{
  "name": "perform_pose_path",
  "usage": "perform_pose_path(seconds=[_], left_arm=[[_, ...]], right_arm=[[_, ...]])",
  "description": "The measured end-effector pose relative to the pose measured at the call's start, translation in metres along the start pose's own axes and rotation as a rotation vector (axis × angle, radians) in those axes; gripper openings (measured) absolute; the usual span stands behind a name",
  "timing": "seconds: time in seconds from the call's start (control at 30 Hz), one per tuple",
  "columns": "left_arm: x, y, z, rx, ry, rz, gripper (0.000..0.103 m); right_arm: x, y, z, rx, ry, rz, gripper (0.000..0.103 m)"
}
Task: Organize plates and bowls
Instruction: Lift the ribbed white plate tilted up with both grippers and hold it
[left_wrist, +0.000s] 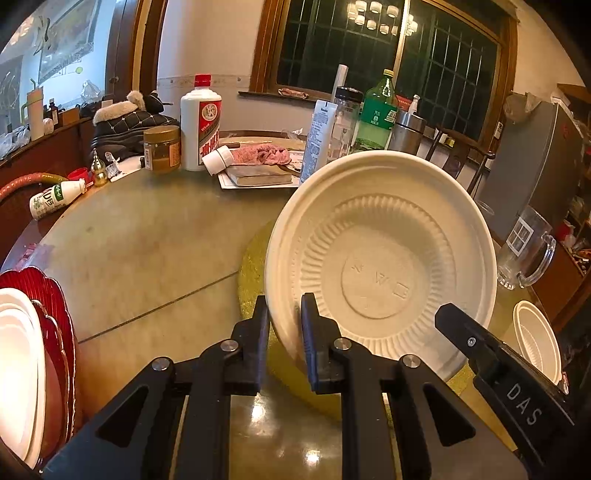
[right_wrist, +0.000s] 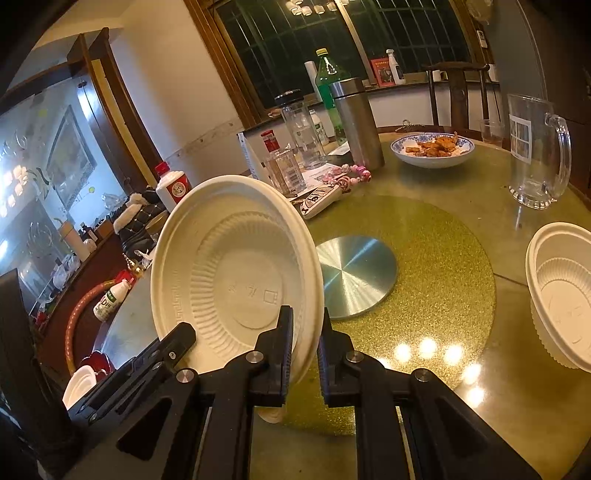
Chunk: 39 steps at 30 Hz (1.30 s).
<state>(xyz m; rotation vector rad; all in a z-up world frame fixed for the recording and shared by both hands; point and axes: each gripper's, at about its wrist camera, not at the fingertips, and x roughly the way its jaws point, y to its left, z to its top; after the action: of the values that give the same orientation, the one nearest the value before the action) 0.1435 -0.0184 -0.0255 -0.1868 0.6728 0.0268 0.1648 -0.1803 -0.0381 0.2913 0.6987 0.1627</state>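
A cream disposable plate (left_wrist: 380, 258) is held on edge above the table, its ribbed inside facing right. My left gripper (left_wrist: 284, 325) is shut on its lower rim. My right gripper (right_wrist: 304, 347) also straddles the same plate's (right_wrist: 236, 273) rim, jaws close on it. The right gripper's finger shows in the left wrist view (left_wrist: 480, 343). The left gripper's finger shows in the right wrist view (right_wrist: 162, 350). A cream disposable bowl (right_wrist: 561, 291) sits at the table's right, also in the left wrist view (left_wrist: 537, 339). A red scalloped plate (left_wrist: 55, 321) with white dishes (left_wrist: 18, 362) stacked on it sits at the left.
The round table has a gold glitter turntable mat (right_wrist: 424, 258) with a metal disc (right_wrist: 354, 275). A glass mug (right_wrist: 535, 147), a blue-rimmed bowl of food (right_wrist: 432, 147), bottles (left_wrist: 201, 122), a jar (left_wrist: 161, 147) and a steel flask (right_wrist: 356, 122) crowd the far side.
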Motion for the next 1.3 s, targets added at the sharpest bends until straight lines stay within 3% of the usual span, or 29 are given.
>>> perform_pose_path(seconds=[1.3], left_arm=[[-0.0029, -0.0019, -0.0025, 0.006, -0.022, 0.006, 0.015]], right_arm=[[-0.0039, 0.002, -0.0009, -0.006, -0.024, -0.002, 0.012]])
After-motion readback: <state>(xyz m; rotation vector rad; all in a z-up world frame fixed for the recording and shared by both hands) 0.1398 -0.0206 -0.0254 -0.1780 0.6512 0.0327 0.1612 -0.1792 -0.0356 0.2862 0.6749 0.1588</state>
